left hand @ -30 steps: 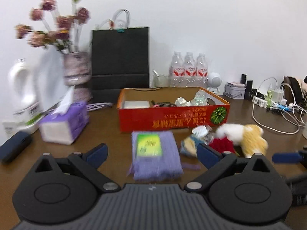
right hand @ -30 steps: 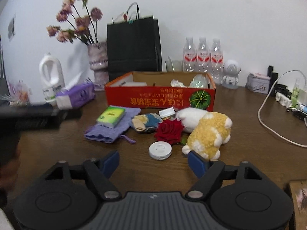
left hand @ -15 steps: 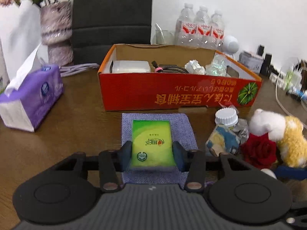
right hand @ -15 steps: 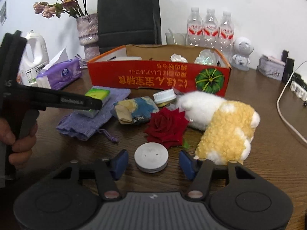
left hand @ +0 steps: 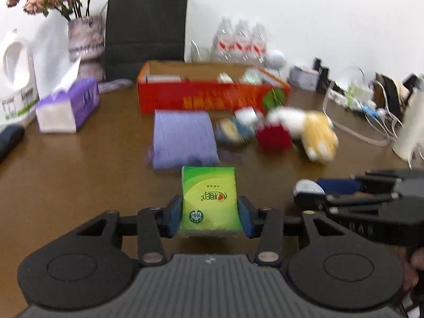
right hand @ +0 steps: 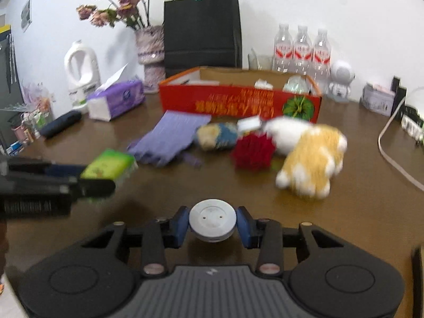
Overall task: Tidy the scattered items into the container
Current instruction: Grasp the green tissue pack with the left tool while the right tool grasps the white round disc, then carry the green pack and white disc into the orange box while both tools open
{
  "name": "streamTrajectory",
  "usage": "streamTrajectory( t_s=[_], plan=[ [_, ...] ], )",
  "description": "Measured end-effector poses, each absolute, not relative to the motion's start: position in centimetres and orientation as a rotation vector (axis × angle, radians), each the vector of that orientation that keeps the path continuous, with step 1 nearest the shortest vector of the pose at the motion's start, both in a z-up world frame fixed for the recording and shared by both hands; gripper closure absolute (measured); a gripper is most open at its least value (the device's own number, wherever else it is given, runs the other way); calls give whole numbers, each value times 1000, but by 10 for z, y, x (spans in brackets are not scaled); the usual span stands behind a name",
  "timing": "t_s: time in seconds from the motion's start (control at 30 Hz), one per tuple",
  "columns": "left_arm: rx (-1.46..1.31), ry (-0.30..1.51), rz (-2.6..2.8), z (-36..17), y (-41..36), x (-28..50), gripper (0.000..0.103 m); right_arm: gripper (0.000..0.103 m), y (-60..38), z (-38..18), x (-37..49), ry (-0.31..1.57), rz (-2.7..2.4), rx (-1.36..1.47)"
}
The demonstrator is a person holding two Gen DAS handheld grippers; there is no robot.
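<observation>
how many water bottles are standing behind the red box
3. The water bottles stand in a tight row by the wall, behind the red box's right end: left, middle, right. More could be hidden behind them.

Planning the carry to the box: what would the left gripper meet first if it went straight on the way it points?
Probably the purple cloth, lying flat on the table straight ahead of the left gripper and its green tissue pack. The red box sits beyond. Depth is uncertain.
</observation>
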State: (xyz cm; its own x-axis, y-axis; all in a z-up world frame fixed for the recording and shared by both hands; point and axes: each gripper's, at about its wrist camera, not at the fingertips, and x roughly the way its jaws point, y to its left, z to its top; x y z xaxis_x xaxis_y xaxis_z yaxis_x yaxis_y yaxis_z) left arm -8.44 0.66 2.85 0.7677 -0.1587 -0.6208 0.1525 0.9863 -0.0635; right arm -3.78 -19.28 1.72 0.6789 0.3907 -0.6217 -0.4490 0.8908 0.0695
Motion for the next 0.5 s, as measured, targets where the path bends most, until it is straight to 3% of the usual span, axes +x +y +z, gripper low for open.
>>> streamTrajectory(
  t_s=[0.2, 0.5],
  plan=[
    [2, 700, -125, 18, 6, -106, 55, 65, -193, 14, -79, 674, 504, -115],
    [27, 657, -82, 12, 2, -110, 35, 62, -197, 11, -101, 650, 490, -119]
  ],
)
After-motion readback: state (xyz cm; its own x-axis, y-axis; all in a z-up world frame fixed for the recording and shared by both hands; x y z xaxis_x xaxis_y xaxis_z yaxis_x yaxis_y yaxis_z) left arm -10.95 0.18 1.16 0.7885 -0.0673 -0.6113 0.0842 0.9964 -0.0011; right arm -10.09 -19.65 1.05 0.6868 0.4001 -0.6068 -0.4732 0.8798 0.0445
